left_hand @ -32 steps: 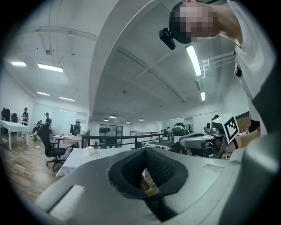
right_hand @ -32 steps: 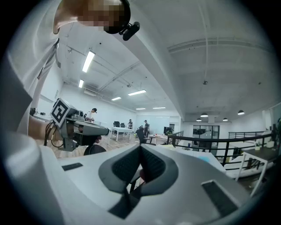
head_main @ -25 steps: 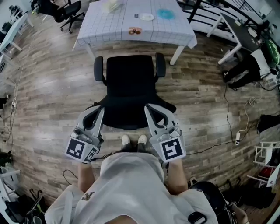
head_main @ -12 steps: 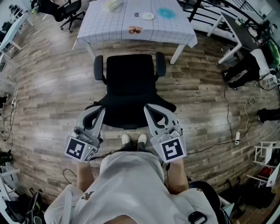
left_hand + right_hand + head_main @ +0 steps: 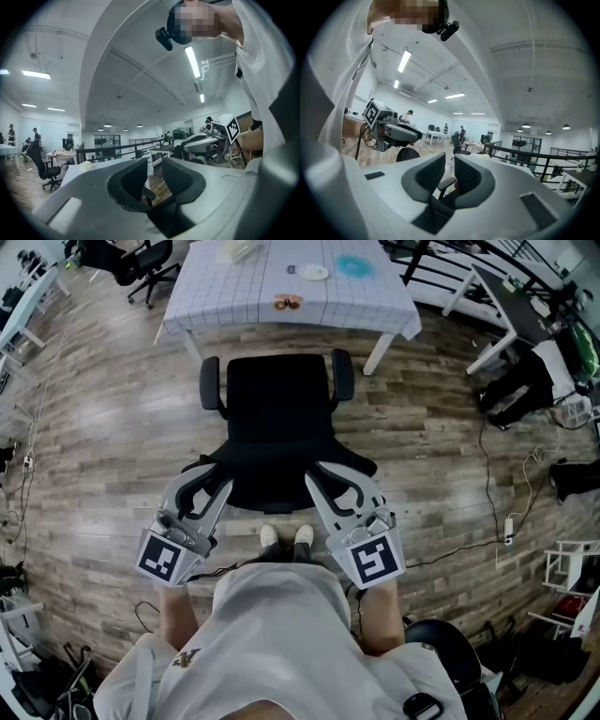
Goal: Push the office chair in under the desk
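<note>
Lately left tool (image 5: 152, 174) and right tool (image 5: 449, 171) opened — empty — behind chair (image 5: 281, 418).

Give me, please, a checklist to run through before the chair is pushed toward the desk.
1. Jaws: left gripper and right gripper have just been opening; pads slightly apart, pressing nothing, chair parts showing beyond the gap: not ok for a grip.
2. Placement: both grippers at the backrest top, one each side: ok.
3. Alignment: office chair faces the desk, between its legs: ok.
4. Path: floor strip between them shows no obstacle: ok.
5. Clearance: armrests fit beneath the desktop: cannot tell.
6. Feet: shoes away from the hidden chair base: cannot tell.
</note>
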The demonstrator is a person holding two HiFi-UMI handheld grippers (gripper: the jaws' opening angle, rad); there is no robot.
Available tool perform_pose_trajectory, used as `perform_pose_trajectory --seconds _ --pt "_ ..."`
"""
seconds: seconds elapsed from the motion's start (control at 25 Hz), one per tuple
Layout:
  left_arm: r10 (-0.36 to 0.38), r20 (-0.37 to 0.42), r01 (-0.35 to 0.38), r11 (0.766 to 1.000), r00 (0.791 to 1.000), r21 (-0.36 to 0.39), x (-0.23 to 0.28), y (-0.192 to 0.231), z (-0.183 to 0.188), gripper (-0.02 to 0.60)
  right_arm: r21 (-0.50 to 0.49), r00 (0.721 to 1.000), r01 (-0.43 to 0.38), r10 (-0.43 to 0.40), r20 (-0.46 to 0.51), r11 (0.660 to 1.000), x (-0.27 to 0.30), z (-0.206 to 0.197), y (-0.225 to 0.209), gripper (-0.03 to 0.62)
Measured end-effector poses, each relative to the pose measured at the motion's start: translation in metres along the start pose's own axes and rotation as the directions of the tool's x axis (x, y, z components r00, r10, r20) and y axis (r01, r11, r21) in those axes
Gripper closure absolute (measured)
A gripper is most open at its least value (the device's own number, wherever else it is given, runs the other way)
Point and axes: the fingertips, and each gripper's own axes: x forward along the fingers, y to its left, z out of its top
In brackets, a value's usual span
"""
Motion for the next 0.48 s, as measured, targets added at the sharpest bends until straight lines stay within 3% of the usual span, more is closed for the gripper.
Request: perform_pose_trajectory --seconds 0.16,0.2,0.4,0.48 --pt "-0.041 -0.018 0.041 0.999 0.999 0.026 -0.002 -0.003 -0.002 0.455 -0.006 1.000 -0.027 0.027 -0.012 1.000 -0.002 -0.003 0.002 0.524" --pt "-0.056 -0.024 0.057 0.998 0.998 0.035 -0.002 -0.005 -0.002 0.444 -0.017 0.999 -0.041 0.040 -0.011 0.999 -0.002 -0.003 0.004 0.469" --pt "-0.134 -0.073 0.140 0.987 0.988 0.083 -0.007 -0.015 -0.004 0.389 -0.075 0.995 -0.101 0.101 -0.009 0.992 -0.006 0.000 0.011 0.459" --pt "-0.170 -0.097 0.179 0.979 0.981 0.098 -0.006 -0.020 -0.007 0.365 -0.090 0.991 -0.131 0.130 -0.016 0.987 -0.006 -0.001 0.015 0.414"
